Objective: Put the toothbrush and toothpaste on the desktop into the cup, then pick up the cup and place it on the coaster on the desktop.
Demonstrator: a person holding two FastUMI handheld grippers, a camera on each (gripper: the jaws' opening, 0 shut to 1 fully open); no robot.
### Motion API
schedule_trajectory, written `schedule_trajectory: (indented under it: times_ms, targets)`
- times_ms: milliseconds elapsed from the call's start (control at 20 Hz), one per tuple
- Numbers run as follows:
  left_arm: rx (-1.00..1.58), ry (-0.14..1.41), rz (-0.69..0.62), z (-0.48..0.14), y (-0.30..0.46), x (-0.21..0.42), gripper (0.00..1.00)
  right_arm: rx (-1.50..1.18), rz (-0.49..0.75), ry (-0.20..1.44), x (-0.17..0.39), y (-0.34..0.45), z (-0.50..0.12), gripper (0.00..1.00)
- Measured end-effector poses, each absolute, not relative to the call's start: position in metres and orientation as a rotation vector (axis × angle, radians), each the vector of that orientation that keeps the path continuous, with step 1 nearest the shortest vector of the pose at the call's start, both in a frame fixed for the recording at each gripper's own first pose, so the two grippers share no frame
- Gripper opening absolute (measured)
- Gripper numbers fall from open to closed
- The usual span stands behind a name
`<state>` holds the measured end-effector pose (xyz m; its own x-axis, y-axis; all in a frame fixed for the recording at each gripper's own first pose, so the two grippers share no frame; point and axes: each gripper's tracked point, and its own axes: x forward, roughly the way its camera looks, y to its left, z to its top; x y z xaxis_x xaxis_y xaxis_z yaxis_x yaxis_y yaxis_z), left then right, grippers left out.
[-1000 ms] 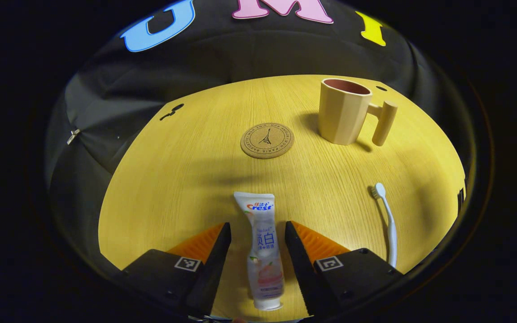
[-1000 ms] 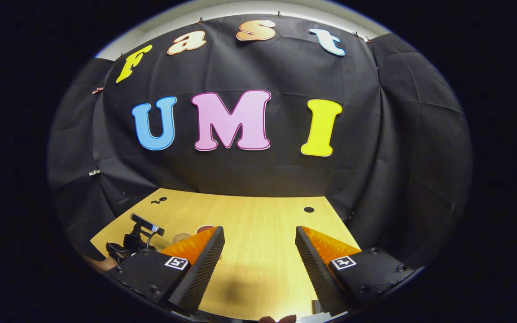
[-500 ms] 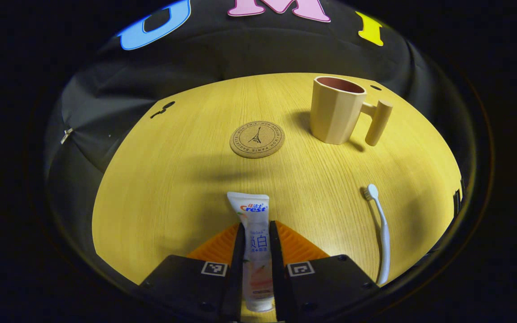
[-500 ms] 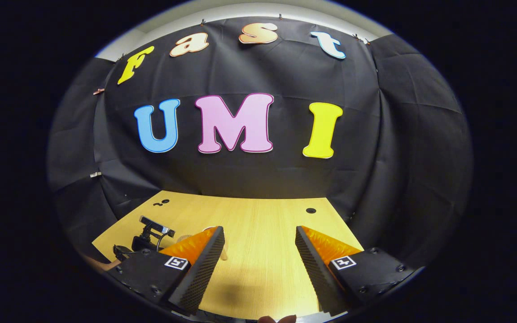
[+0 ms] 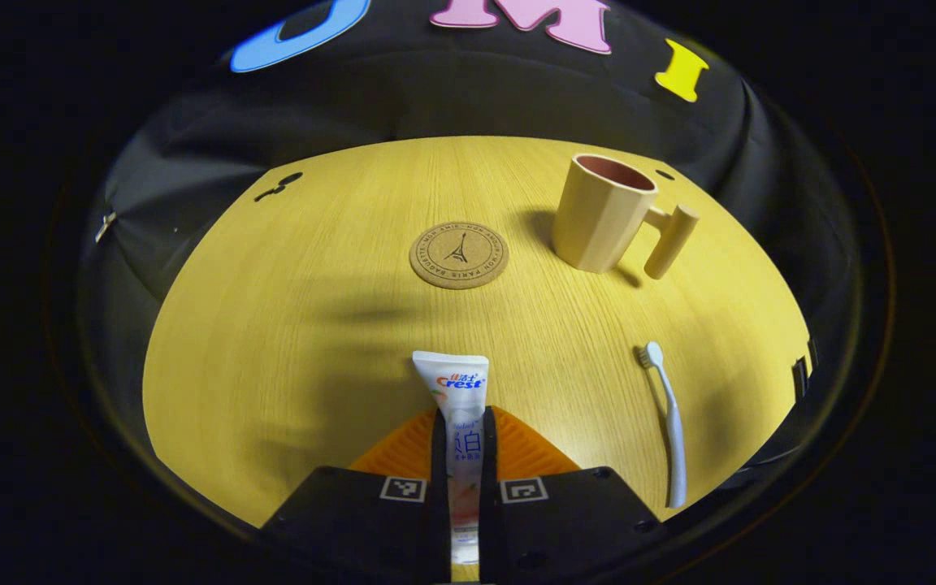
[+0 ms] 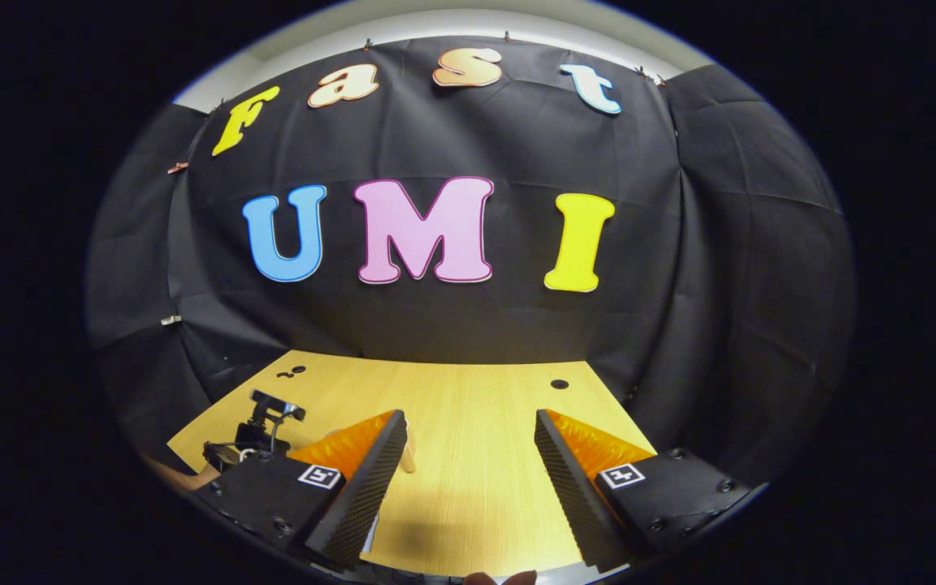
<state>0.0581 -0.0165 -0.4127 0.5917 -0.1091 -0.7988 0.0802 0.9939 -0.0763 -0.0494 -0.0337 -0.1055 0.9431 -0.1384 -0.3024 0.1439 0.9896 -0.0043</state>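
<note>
My left tongs [image 5: 461, 455] squeeze the white plastic toothpaste tube [image 5: 460, 406], its flat end poking out toward the table's [image 5: 289, 325] middle. My right tongs [image 6: 468, 471] gape wide, holding nothing.

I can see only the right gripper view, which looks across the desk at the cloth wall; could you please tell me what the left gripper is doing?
Observer: The left gripper is shut on the toothpaste, both fingers pressing its sides.
Operator: Thank you. Where is the toothbrush?
Observer: The toothbrush lies flat on the desk, to the right of the toothpaste in the left gripper view, untouched.
Operator: And is the cup on the coaster yet?
Observer: No. The cup stands upright on bare desk, apart from the coaster, which has nothing on it.
</note>
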Motion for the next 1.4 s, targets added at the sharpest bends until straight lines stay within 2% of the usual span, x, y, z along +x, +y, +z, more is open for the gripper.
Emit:
schedule_trajectory:
  times_ms: [400,450,500,600,950,1400]
  targets:
    - [-0.087,0.712,-0.182,-0.319,-0.010,0.042,0.18,0.050,-0.095,0.394,-0.042,0.001,-0.137,0.98]
    - [-0.100,0.687,-0.185,-0.309,-0.009,0.039,0.23,0.054,-0.082,0.415,-0.039,0.008,-0.145,0.98]
    - [-0.113,0.668,-0.187,-0.299,-0.008,0.036,0.19,0.056,-0.069,0.442,-0.037,0.013,-0.155,0.98]
    - [-0.131,0.640,-0.187,-0.282,-0.003,0.029,0.18,0.067,-0.041,0.517,-0.036,0.029,-0.183,0.98]
    - [-0.150,0.596,-0.168,-0.249,0.026,0.006,0.19,0.091,0.008,0.774,-0.044,0.072,-0.271,0.98]
    - [-0.128,0.605,-0.154,-0.247,0.062,-0.027,0.18,0.021,0.045,1.010,-0.046,0.111,-0.369,0.98]
